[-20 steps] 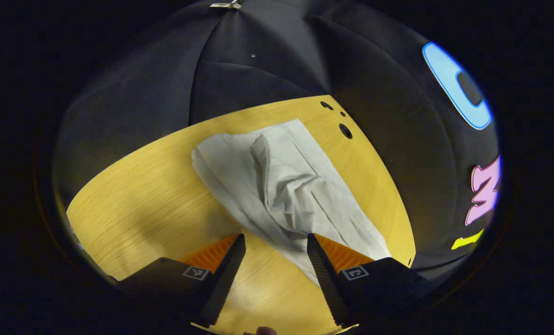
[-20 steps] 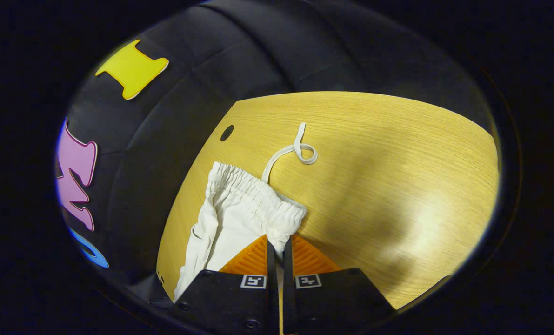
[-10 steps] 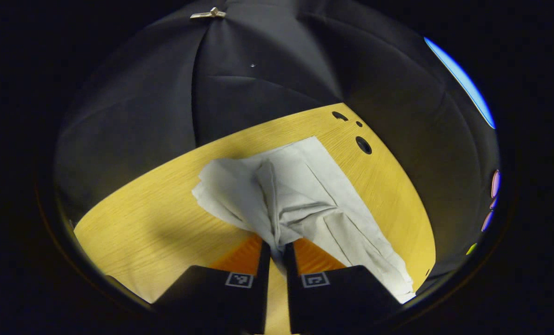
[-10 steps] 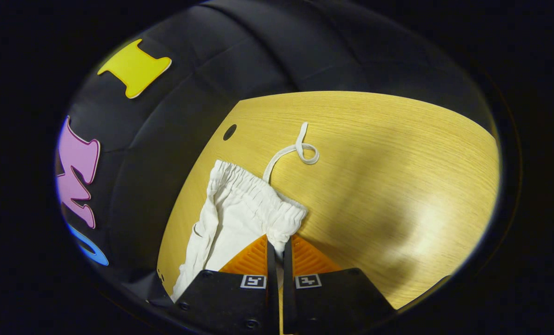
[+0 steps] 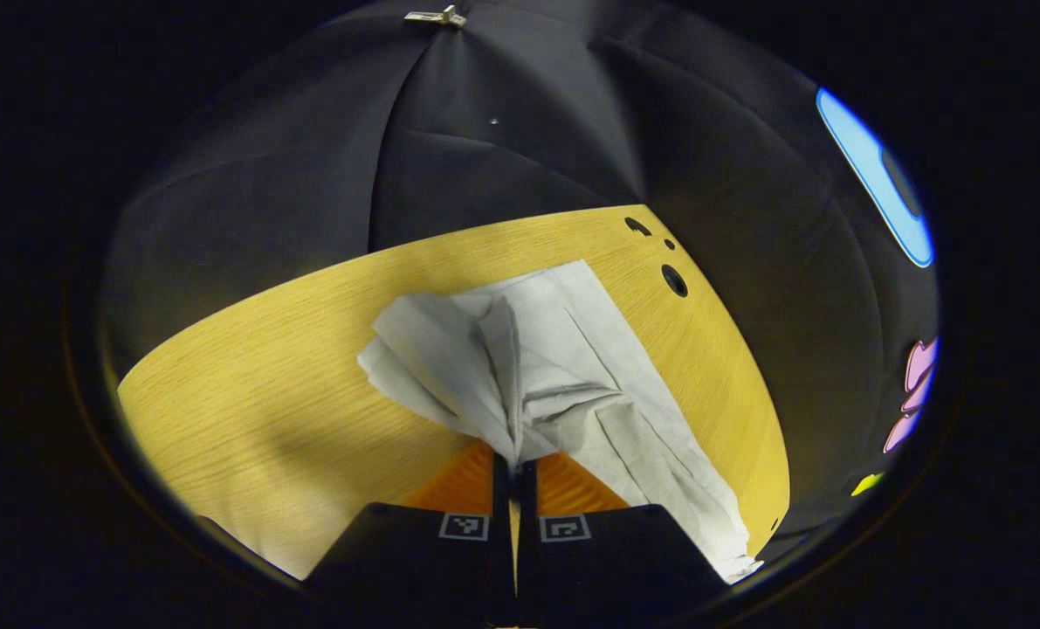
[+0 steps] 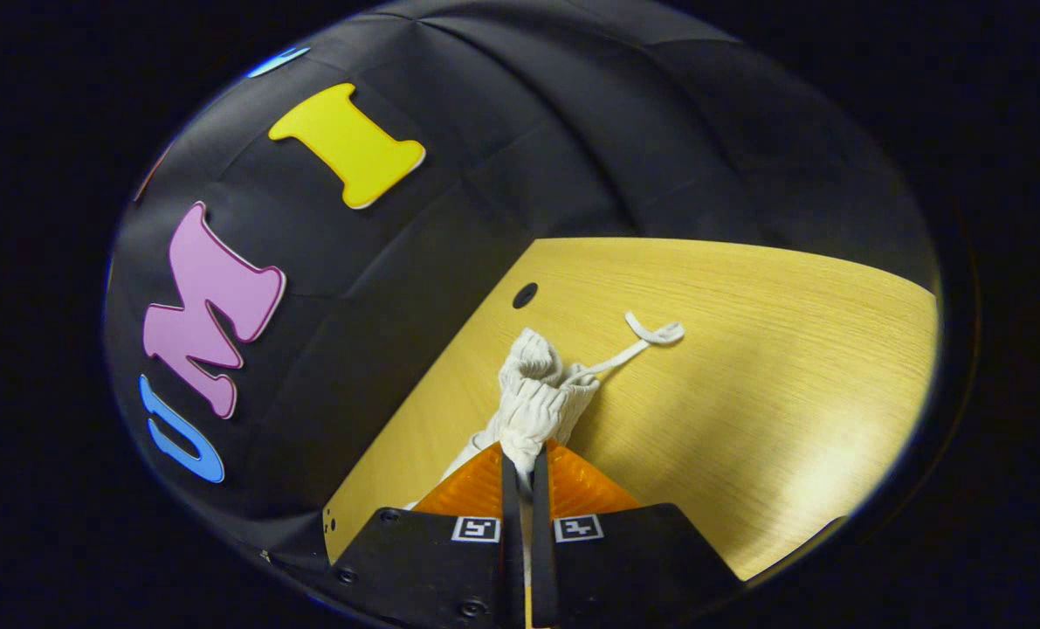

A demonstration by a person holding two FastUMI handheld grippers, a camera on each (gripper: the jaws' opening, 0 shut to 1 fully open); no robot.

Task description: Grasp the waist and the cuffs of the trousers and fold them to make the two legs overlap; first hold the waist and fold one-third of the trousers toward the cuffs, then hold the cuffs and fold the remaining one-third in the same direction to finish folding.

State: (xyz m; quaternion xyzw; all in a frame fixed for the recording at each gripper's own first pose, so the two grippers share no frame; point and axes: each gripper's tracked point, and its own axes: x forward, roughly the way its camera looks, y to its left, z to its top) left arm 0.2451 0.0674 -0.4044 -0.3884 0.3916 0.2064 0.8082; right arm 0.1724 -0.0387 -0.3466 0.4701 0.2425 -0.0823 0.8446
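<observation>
1. In the left gripper view, the left gripper points forward and down at the counter, its fingers pressed together on a bunched fold of the white trousers.
2. The trouser legs spread out from that pinch across the wooden counter, toward three dark holes near its far edge.
3. In the right gripper view, the right gripper pinches the gathered waist of the trousers, which bunches up just beyond the fingertips.
4. A white drawstring trails from the waist onto the counter.
5. Small square markers sit on the gripper; no readable writing.
</observation>
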